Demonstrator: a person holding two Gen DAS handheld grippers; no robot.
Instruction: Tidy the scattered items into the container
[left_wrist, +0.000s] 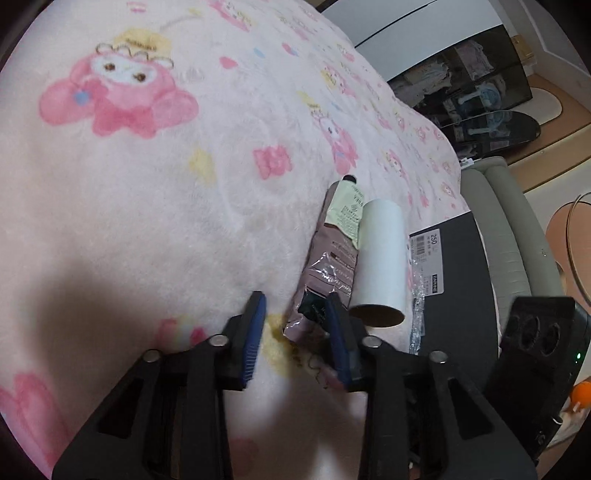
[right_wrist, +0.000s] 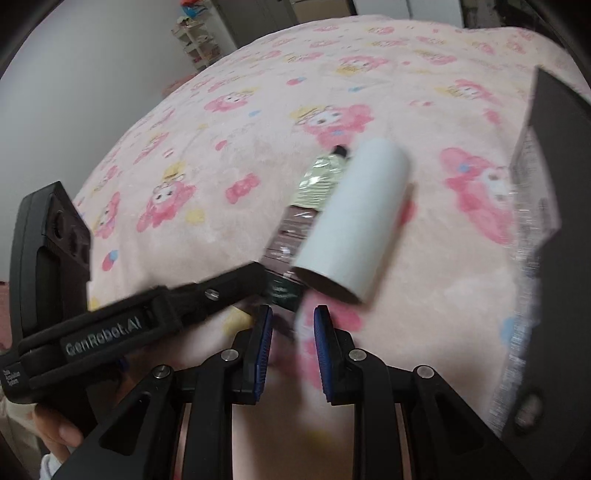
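A white roll with a cardboard core (left_wrist: 380, 258) lies on the pink patterned blanket (left_wrist: 147, 203). A mauve foil packet (left_wrist: 325, 273) lies against its left side, with a pale green tube (left_wrist: 345, 210) on top of it. My left gripper (left_wrist: 297, 306) is open, its fingers either side of the packet's near corner. In the right wrist view the roll (right_wrist: 354, 218), packet (right_wrist: 291, 236) and tube (right_wrist: 321, 177) lie ahead. My right gripper (right_wrist: 293, 314) is open and empty just short of them. The left gripper's body (right_wrist: 147, 314) reaches in from the left.
A dark grey box (left_wrist: 458, 295) with a barcode label and clear wrap stands right of the roll, also at the right edge of the right wrist view (right_wrist: 557, 221). Beyond the bed edge are a grey cushion (left_wrist: 495, 221) and dark cabinets (left_wrist: 472, 81).
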